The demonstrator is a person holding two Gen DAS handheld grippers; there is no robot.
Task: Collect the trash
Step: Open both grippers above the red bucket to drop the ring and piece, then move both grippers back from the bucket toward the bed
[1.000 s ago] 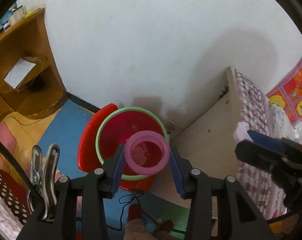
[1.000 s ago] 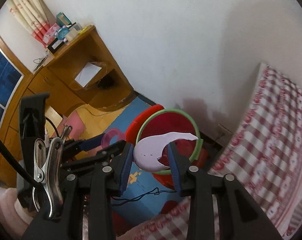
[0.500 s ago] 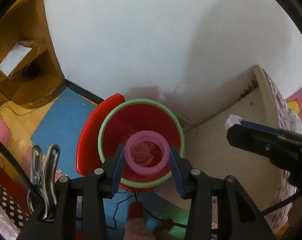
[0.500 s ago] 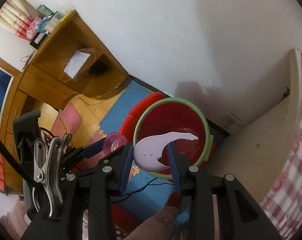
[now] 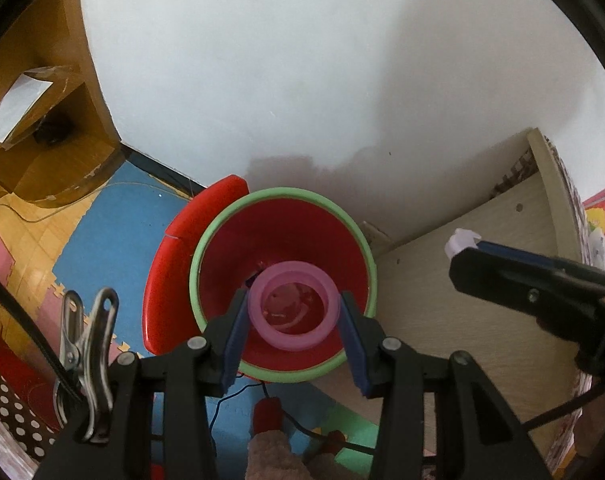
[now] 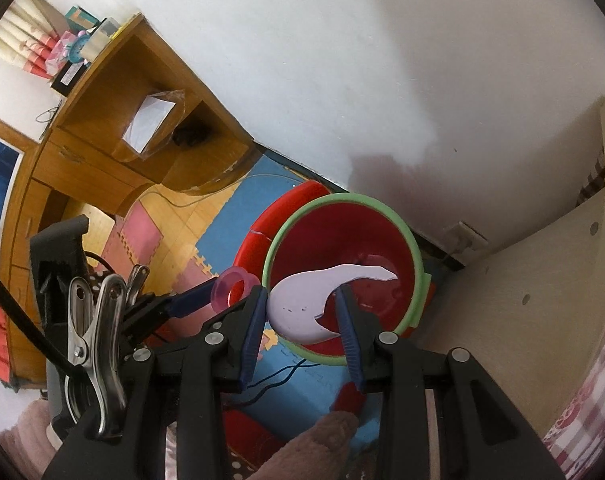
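While a pink ring [image 5: 293,311] is clamped between the blue pads of the left gripper [image 5: 292,322], it is held directly above the open mouth of a red bucket [image 5: 230,252] with a green rim. The jaws are closed on the ring's outer edge from both sides. A white curved scrap [image 6: 302,300], torn along one edge, is gripped in the same way by the right gripper [image 6: 298,314], its pointed end reaching out over the bucket's interior [image 6: 366,256]. From the right wrist view, the ring [image 6: 234,288] is seen to the left of the scrap, just outside the green rim. From the left wrist view, only a small white tip of the scrap [image 5: 460,240] is shown at the end of the right gripper [image 5: 474,256]. The bucket is stood on a blue foam floor mat [image 5: 114,220] against a white wall [image 5: 302,80], beside a pale wooden bed frame [image 5: 462,320]. A wooden desk [image 6: 102,152] is seen further off to the left.
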